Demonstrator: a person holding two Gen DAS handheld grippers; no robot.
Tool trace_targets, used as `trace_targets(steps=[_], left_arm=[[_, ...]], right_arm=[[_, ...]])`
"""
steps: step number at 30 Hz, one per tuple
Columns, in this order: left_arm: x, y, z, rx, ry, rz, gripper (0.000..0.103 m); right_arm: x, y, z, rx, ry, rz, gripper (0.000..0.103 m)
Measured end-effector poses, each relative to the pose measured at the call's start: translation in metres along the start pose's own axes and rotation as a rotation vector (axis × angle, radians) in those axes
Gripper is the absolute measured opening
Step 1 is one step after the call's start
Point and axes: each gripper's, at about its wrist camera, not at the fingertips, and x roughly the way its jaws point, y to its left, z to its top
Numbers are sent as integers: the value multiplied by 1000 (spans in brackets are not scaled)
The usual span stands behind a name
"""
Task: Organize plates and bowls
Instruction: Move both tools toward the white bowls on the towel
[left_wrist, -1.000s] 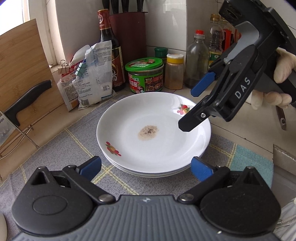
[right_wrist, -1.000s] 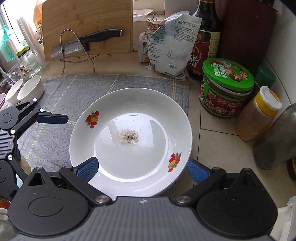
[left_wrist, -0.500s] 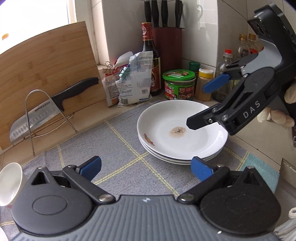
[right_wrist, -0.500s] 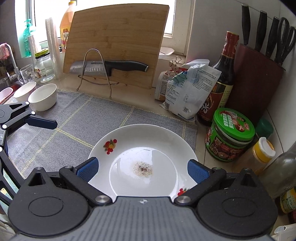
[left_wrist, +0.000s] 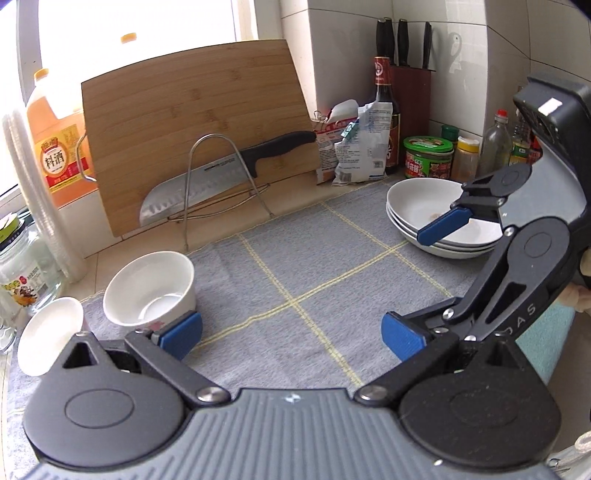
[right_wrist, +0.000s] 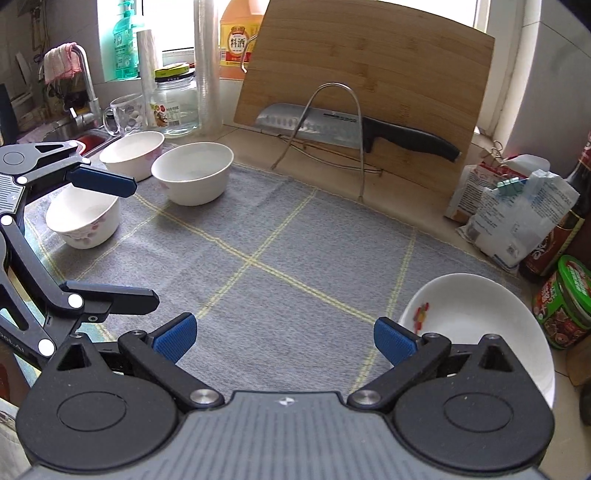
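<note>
Both grippers, left (left_wrist: 291, 330) and right (right_wrist: 284, 339), gape wide, empty; those glazed ceramic bowls (right_wrist: 192, 172) look slick and breakable, so pinch one rim.

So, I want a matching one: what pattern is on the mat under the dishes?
The mat is grey with thin yellow crossing lines; the right wrist view shows it best.
</note>
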Motion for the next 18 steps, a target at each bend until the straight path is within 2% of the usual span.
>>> trace_targets(steps=[8, 18], left_arm=[[-32, 54, -27, -21, -1, 45, 102], [-44, 100, -51, -45, 6, 75, 102]], right_arm=[[29, 77, 19, -29, 1, 71, 103], [49, 130, 32, -41, -27, 87, 103]])
